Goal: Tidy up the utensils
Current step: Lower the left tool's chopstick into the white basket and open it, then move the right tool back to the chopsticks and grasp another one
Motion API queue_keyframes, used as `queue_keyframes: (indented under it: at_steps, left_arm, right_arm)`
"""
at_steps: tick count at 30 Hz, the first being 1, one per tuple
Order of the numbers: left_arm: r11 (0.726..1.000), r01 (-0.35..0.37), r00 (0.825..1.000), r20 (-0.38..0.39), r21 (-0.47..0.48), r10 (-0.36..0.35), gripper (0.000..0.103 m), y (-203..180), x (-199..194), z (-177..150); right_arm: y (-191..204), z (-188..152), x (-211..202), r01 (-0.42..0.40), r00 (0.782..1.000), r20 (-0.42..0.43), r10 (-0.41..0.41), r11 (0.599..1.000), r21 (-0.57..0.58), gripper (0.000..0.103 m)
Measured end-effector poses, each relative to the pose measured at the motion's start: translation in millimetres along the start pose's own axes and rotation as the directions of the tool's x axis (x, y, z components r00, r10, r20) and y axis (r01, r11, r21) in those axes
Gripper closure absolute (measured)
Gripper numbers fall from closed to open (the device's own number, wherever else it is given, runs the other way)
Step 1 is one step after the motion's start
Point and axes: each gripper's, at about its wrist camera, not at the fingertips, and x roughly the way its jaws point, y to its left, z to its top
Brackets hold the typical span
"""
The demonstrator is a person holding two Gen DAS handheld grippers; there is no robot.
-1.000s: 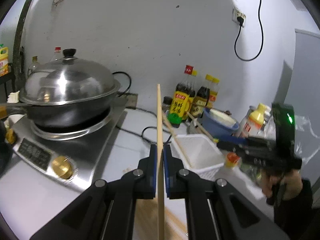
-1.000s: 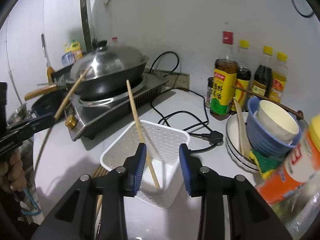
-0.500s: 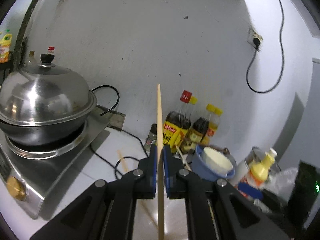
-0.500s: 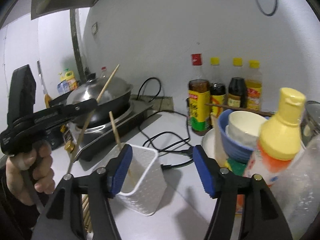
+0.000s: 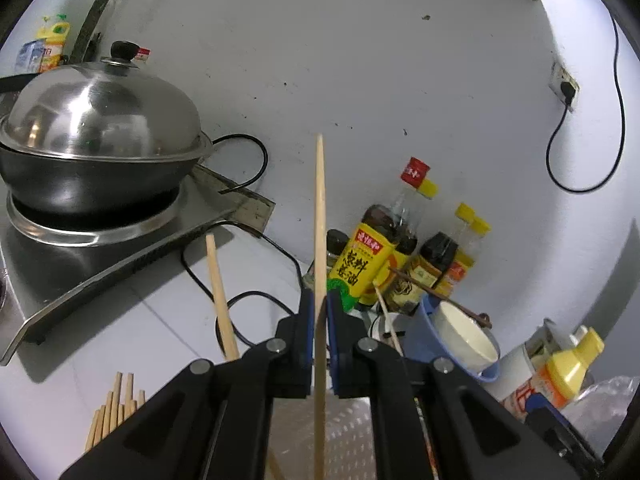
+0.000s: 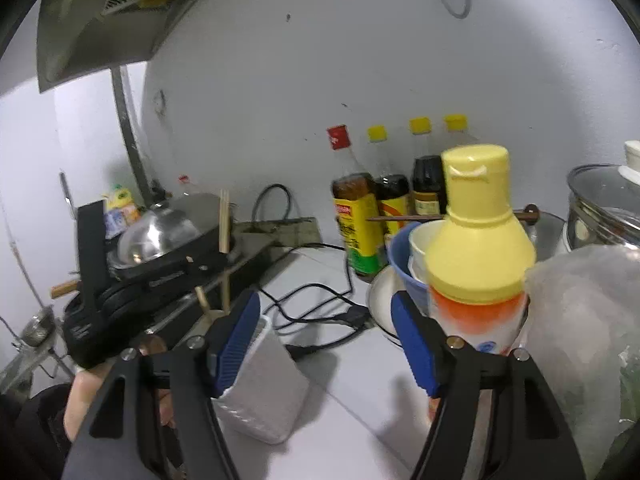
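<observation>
My left gripper is shut on a pale wooden chopstick that stands upright through its jaws, just above the white perforated basket. A second chopstick leans inside that basket. In the right wrist view the left gripper, held by a hand, hovers over the basket with the chopstick upright. My right gripper stands to the right of the basket, its jaws opening, and only the counter and a cable show between them.
Several loose chopsticks lie on the counter at the left. A lidded wok sits on a cooktop. Sauce bottles, a blue bowl and a yellow-capped bottle crowd the right. A black cable crosses the counter.
The left gripper carried its chopstick rightward to above the basket. The right jaws spread wider and drew away from the chopstick left leaning in the basket.
</observation>
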Motion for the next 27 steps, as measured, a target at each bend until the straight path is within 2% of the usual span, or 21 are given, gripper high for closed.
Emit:
queue_keyframes:
  at_steps: [4, 8, 9, 10, 12, 18, 27]
  left_arm:
    - [0.999, -0.008, 1.0, -0.008, 0.048, 0.009, 0.097, -1, -9, -10]
    - [0.998, -0.019, 0.998, -0.059, 0.064, 0.023, 0.095, 1, -16, -13]
    - [0.997, -0.026, 0.997, -0.075, 0.072, 0.031, 0.081, 1, -18, -13]
    - [0.997, -0.024, 0.996, -0.081, 0.07, 0.03, 0.057, 3, -22, -13]
    - [0.998, 0.003, 0.997, -0.072, 0.056, 0.001, 0.045, 7, -34, -11]
    - [0.993, 0.033, 0.998, -0.061, 0.113, -0.026, 0.045, 14, -73, -2]
    - [0.973, 0.016, 0.999, -0.049, 0.23, -0.005, 0.039, 45, -126, 0]
  right_arm:
    - [5, -4, 6, 0.022, 0.999, -0.027, -0.023, 0.999, -0.031, 0.037]
    - [14, -6, 8, 0.009, 1.0, -0.027, -0.011, 0.998, -0.057, 0.037]
    - [16, -7, 8, 0.016, 0.999, -0.026, -0.018, 0.998, -0.067, 0.036]
    - [17, -7, 9, 0.024, 0.999, -0.027, -0.026, 0.997, -0.074, 0.036]
    - [20, -8, 10, 0.033, 0.999, -0.03, -0.036, 0.996, -0.083, 0.037]
    - [29, -6, 13, 0.052, 0.997, -0.058, -0.058, 0.994, -0.097, 0.037]
    - [58, 1, -6, 0.086, 0.994, -0.055, -0.093, 0.989, -0.12, 0.037]
